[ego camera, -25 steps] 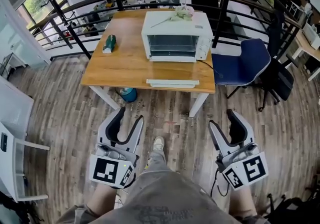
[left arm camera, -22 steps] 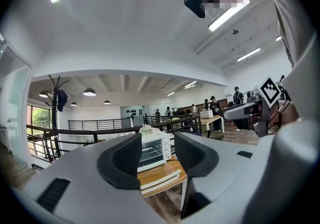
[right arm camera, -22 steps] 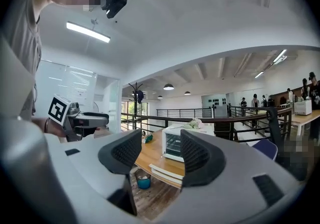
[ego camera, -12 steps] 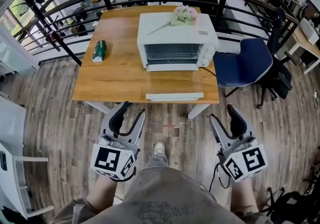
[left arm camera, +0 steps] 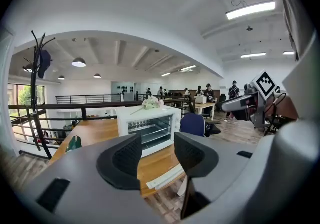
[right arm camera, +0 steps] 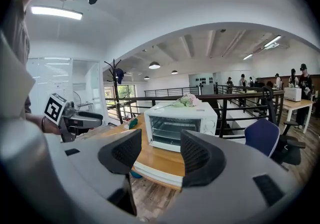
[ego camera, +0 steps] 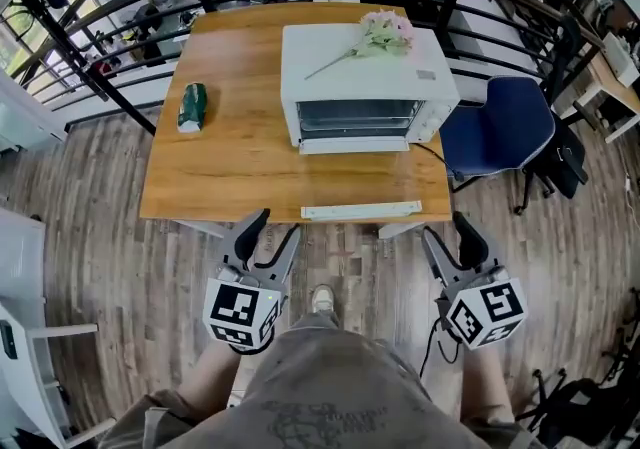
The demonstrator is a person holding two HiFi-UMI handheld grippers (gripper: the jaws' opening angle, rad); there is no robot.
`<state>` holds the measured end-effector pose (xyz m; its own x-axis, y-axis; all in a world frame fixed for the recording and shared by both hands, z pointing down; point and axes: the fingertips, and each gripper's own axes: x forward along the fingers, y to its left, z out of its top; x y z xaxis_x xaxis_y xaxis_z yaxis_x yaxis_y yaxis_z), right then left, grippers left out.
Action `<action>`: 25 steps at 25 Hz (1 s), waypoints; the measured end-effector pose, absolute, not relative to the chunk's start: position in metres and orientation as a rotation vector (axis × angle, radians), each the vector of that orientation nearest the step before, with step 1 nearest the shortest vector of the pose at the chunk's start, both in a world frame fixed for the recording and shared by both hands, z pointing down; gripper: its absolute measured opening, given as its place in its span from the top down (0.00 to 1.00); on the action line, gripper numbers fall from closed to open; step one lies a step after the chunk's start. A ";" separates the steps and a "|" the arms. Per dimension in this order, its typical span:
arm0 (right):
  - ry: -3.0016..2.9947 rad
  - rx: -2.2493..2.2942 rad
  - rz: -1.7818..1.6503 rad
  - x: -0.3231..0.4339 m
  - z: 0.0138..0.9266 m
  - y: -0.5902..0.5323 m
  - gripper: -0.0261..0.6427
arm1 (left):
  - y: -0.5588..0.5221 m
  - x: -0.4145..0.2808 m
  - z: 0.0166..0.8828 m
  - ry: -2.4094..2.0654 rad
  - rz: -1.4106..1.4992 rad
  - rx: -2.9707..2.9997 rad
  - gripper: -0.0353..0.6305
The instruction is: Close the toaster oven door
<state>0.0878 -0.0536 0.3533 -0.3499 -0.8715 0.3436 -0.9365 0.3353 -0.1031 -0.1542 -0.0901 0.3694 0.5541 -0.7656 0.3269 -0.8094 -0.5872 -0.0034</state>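
Observation:
A white toaster oven (ego camera: 365,87) stands at the back right of a wooden table (ego camera: 230,167). Its glass door lies folded down flat toward me, the white handle bar (ego camera: 362,209) close to the table's front edge. The rack inside shows in both gripper views, where the oven (left arm camera: 149,128) (right arm camera: 180,123) is straight ahead. My left gripper (ego camera: 275,227) (left arm camera: 157,153) hovers just short of the table's front edge, left of the handle, open and empty. My right gripper (ego camera: 447,229) (right arm camera: 155,155) hangs off the table's front right corner, also open and empty.
A sprig of pale flowers (ego camera: 385,32) lies on top of the oven. A green object (ego camera: 191,107) rests on the table's left side. A blue office chair (ego camera: 495,137) stands right of the table. A dark railing (ego camera: 120,7) runs behind it. The person's legs fill the bottom.
The person has stepped closer: the table and oven have come nearer, and both grippers now reach its front edge. The jaws stand as wide as before.

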 end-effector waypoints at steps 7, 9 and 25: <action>-2.231 1.633 0.596 0.091 0.426 -0.077 0.60 | -0.106 -0.159 0.441 -1.260 0.606 2.574 0.62; -2.201 1.623 0.639 0.095 0.449 -0.080 0.60 | -0.109 -0.159 0.462 -1.253 0.638 2.539 0.62; -2.027 1.452 0.894 0.147 0.629 -0.095 0.60 | -0.105 -0.144 0.647 -1.237 0.812 2.146 0.58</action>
